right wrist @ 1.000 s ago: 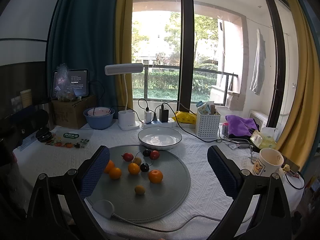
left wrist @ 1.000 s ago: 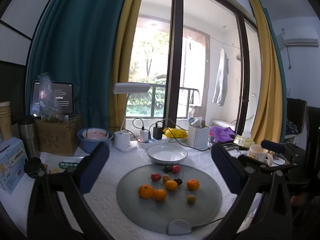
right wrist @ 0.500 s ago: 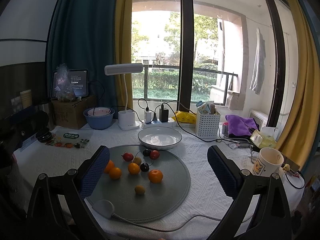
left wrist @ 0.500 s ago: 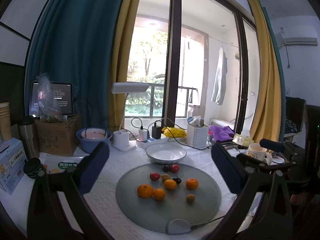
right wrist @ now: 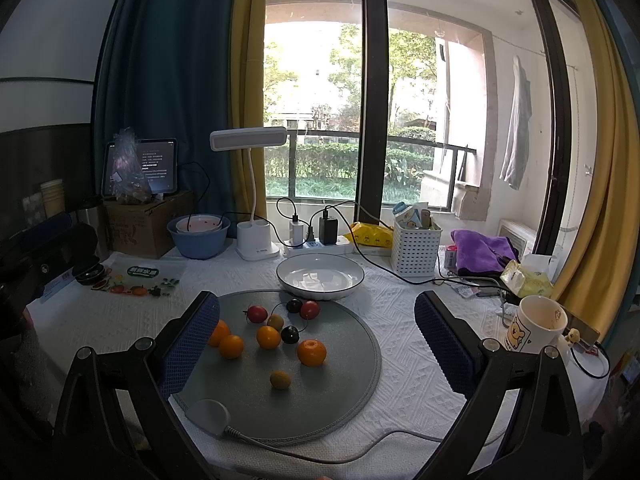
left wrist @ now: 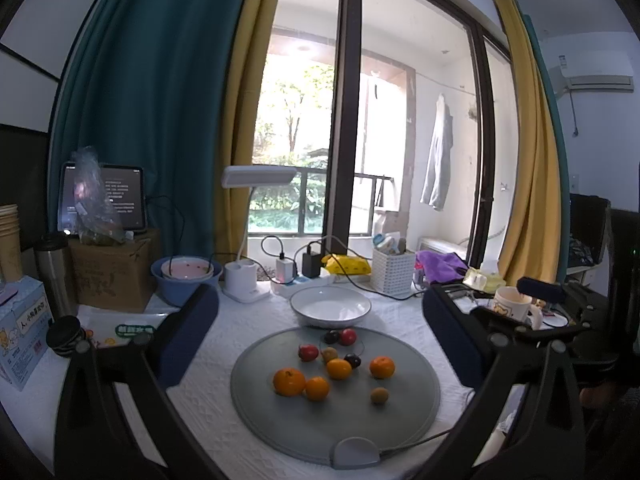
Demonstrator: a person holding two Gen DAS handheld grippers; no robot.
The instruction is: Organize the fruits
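Observation:
Several small fruits lie loose on a round grey mat (left wrist: 280, 420) (right wrist: 352, 380): oranges (left wrist: 289, 381) (right wrist: 311, 352), red fruits (left wrist: 308, 352) (right wrist: 257, 313), dark plums (left wrist: 352, 360) (right wrist: 290, 334) and a small brown fruit (left wrist: 379, 395) (right wrist: 280, 379). An empty white bowl (left wrist: 330, 305) (right wrist: 320, 275) stands just behind the mat. My left gripper (left wrist: 320, 332) is open and empty, held above the mat's near side. My right gripper (right wrist: 316, 336) is open and empty, likewise above the mat.
Behind the bowl stand a desk lamp (right wrist: 256, 240), a power strip with chargers (right wrist: 316, 240), a white basket (right wrist: 416, 246) and a blue bowl (right wrist: 199, 236). A cartoon mug (right wrist: 536, 328) stands at the right. A cardboard box and tablet (right wrist: 140, 216) stand at the left. A cable (right wrist: 360, 444) runs from the mat's front.
The left wrist view has shifted slightly, so the mat sits a touch further left. The fruits have not moved. The right gripper is still.

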